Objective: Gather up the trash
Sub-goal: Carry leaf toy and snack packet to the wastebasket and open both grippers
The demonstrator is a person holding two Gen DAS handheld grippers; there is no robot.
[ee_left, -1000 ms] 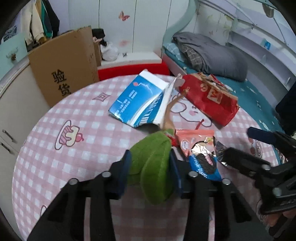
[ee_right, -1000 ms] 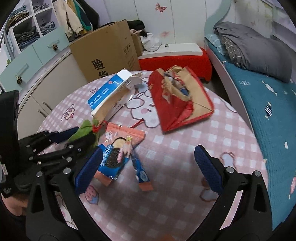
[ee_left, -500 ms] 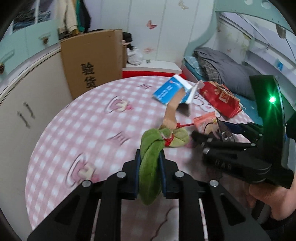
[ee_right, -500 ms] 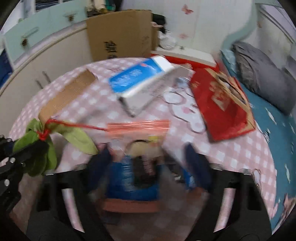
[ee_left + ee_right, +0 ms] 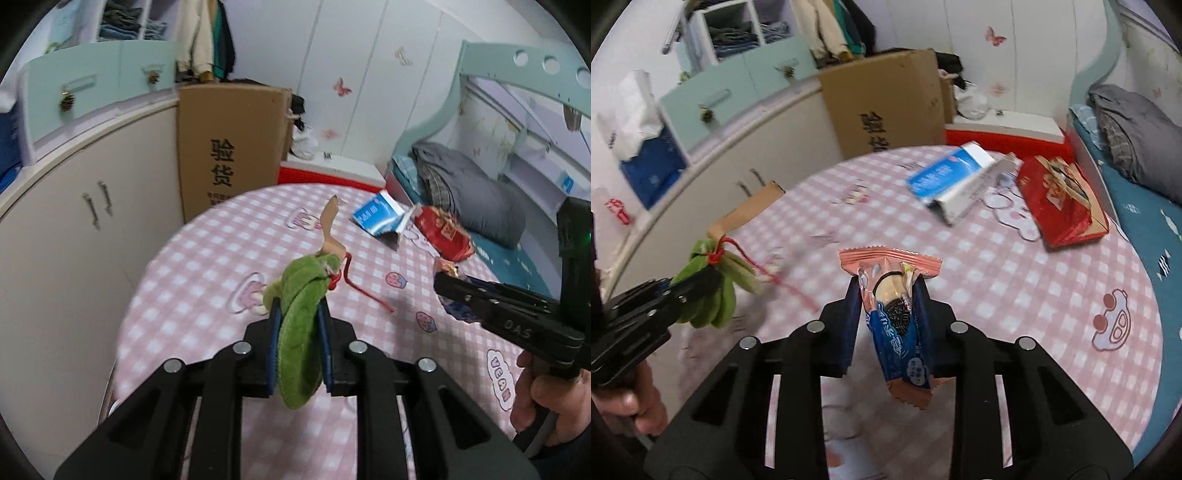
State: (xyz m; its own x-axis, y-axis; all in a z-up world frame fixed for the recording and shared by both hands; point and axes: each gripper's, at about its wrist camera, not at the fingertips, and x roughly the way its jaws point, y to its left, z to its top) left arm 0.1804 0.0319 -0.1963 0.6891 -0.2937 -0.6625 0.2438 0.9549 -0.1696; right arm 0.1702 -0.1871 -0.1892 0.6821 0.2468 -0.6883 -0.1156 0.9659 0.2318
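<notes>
Clamped the green leaf bundle [image 5: 301, 354] in the left gripper [image 5: 298, 310], jaws narrow and just drawn in, both blue pads pressed flat on the leaves. Held it clear above the near left part of the pink checked table [image 5: 207, 258]. Trailed a red string [image 5: 365, 291] from the bundle's tied end down toward the cloth, and carried a brown paper strip [image 5: 328, 221] sticking up on its far side.

Pinched the cookie packet [image 5: 897, 321] in the right gripper [image 5: 886, 295], jaws a little apart and just closed in from wide, fingers squeezing the blue lower half. Kept the packet upright off the table, its pink crimped top above the fingertips and its pink bottom edge hanging below them. Showed a printed sandwich cookie on its front.

Left on the far side of the table a blue-and-white carton [image 5: 945, 173] lying on its side, and just right of it a red bag [image 5: 1060, 199], open and crumpled. Could not tell whether the two touched.

Caught in the right wrist view the left gripper at the left edge with the bundle; in the left wrist view, the right gripper [image 5: 443, 284] at the right edge, with a hand [image 5: 539, 398] on its handle. Stood a cardboard box [image 5: 229, 147] beyond the table's far left rim.
</notes>
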